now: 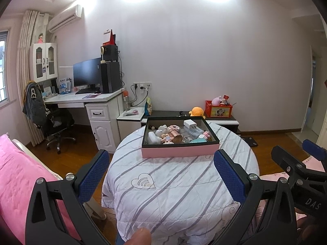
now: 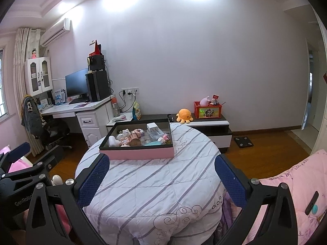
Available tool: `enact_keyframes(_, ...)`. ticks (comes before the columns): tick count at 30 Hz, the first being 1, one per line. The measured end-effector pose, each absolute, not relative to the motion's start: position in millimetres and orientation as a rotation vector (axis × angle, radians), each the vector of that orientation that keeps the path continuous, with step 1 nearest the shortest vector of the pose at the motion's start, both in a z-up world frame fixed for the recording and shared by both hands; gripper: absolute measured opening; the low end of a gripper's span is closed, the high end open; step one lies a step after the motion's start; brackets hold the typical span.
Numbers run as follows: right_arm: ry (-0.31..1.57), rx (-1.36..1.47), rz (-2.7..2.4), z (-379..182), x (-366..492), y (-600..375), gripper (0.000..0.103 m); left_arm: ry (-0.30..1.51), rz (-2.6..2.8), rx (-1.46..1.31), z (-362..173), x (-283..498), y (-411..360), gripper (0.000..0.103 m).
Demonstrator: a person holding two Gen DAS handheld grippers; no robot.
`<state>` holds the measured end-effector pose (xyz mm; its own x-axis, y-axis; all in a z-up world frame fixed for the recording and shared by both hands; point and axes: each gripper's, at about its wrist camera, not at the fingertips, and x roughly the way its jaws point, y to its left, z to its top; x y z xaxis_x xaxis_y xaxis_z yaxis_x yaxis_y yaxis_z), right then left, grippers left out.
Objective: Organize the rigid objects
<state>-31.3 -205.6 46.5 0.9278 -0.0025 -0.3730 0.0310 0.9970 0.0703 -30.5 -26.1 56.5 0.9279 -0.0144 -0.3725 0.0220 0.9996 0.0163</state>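
Note:
A pink box with a black rim stands on the far side of a round table under a striped white cloth. Inside lie several small items: a white charger, a copper cup, small figurines, a white toy. My left gripper is open and empty, well short of the box. My right gripper is open and empty, also short of it. The right gripper shows in the left wrist view.
A white desk with monitor and computer tower stands at the left with an office chair. A low black-and-white cabinet behind the table holds an orange plush and a red crate. Pink bedding flanks the table.

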Motion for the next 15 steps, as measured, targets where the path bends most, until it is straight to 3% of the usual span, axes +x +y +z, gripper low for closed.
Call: enact_keyframes(15,0.384,0.075,-0.019,46.8,-32.3,-204.7,0.103,0.410,-0.026,0.030,49.6,-24.7,-30.6,0.103)
